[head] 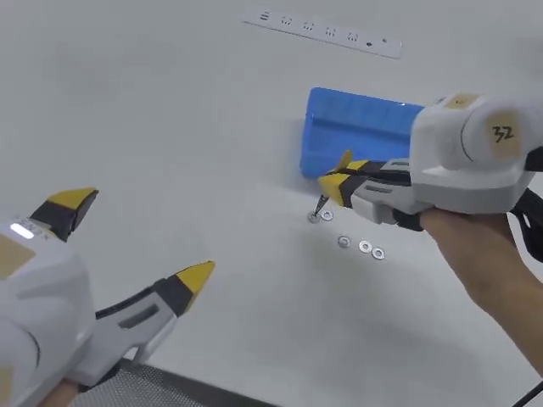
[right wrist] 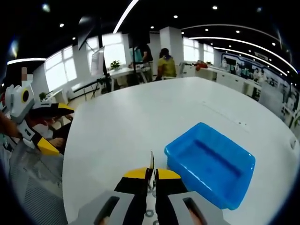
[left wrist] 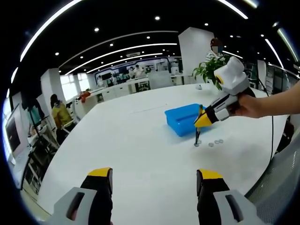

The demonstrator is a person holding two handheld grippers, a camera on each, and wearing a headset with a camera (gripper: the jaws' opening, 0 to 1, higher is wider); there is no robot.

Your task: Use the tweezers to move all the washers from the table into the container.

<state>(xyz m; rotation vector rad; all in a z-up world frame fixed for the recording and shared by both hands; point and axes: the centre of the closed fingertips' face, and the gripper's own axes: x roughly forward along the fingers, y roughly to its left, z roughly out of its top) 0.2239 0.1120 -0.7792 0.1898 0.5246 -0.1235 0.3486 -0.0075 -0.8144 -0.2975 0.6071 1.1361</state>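
Picking is the step in hand, by my reading:

- Several small silver ring-shaped metal washers (head: 365, 247) lie in a loose row on the table, just near of the container and a little to its right. None looks lifted.
- Slim dark metal tweezers (head: 320, 206) point down at the leftmost end of that row. Their tips are at or just above a washer; I cannot tell whether they have nipped it.
- The white-and-grey right gripper (head: 337, 180) with yellow-tipped jaws has them drawn almost together, pinching the tweezers between them, as its own view (right wrist: 151, 174) shows.
- The shallow rectangular blue plastic container (head: 356, 127) sits just beyond the washers, and its floor (right wrist: 211, 164) looks bare, so the task seems barely begun.
- The matching left gripper (head: 134, 237) hangs at the near left, well apart, jaws spread wide and holding nothing.
- The plain white table (head: 170, 127) carries a long white power strip (head: 322, 31) at its far side.
- Next calls for a firmer squeeze on one washer's rim, then a short lift over the near wall.
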